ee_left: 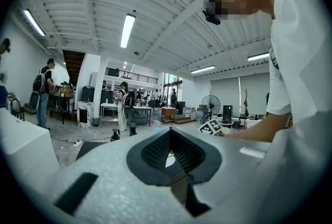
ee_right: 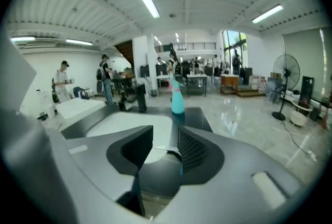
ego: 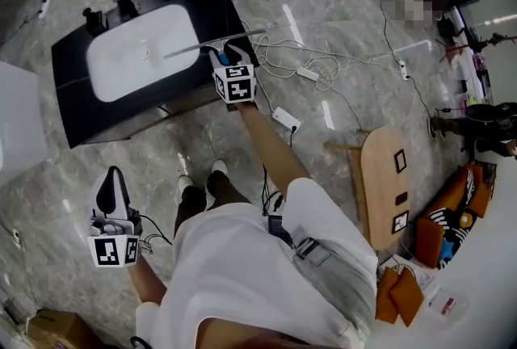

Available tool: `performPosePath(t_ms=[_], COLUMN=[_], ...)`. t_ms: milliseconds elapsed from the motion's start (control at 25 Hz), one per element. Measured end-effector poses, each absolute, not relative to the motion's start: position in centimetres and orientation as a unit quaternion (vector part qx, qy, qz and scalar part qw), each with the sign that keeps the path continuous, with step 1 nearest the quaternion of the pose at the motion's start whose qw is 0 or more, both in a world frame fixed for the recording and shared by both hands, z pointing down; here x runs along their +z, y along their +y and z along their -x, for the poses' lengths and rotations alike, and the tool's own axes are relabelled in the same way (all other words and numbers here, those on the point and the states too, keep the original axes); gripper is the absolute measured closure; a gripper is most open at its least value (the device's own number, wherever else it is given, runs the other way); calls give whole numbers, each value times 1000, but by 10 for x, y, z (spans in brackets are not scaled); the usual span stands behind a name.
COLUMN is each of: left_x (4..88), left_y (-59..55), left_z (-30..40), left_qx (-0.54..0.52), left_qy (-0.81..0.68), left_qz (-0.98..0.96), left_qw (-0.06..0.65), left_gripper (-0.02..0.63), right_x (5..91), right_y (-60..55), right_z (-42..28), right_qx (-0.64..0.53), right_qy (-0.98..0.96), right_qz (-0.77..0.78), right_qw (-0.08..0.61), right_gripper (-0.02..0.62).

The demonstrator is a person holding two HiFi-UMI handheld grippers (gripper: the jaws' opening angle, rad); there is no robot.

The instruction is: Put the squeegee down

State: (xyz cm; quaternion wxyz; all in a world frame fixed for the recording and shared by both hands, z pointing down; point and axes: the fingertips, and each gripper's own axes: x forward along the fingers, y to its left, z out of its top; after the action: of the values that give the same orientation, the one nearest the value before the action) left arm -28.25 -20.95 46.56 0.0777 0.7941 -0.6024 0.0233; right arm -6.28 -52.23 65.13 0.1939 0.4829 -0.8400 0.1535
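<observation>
The squeegee (ego: 212,44) looks put down on the bench (ego: 77,69); the right claw (ee_right: 162,137), wide open and empty, should just pull away.

- A long grey squeegee with a blue handle (ego: 202,47) lies across the black bench (ego: 73,109), over the white basin's (ego: 137,56) right rim.
- My right gripper (ego: 224,58) is just beside that handle.

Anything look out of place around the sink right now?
The squeegee lies askew across the black counter: one blade end over the white basin, the other apparently jutting past the counter's right edge. Nothing looks spilled.
</observation>
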Motion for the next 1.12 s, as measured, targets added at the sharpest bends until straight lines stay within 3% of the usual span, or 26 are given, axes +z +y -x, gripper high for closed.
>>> performPosePath(t_ms=[440,720,1120], left_x=[454,454,446], left_y=[-214,-205,-205], left_z=[281,278,268], left_qx=[6,4,0], left_qy=[-593,-588,-572], left_qz=[-803,-806,-818], left_qw=[61,63,57], left_gripper=[604,604,604], right_x=[390,348,347], right_y=[-321,-275,-270], right_z=[115,102,103], right_qx=[-24,-62,-61], right_qy=[-917,-923,-932], right_qz=[-393,-373,-350], right_qw=[-68,-73,-69], right_gripper=[468,578,583])
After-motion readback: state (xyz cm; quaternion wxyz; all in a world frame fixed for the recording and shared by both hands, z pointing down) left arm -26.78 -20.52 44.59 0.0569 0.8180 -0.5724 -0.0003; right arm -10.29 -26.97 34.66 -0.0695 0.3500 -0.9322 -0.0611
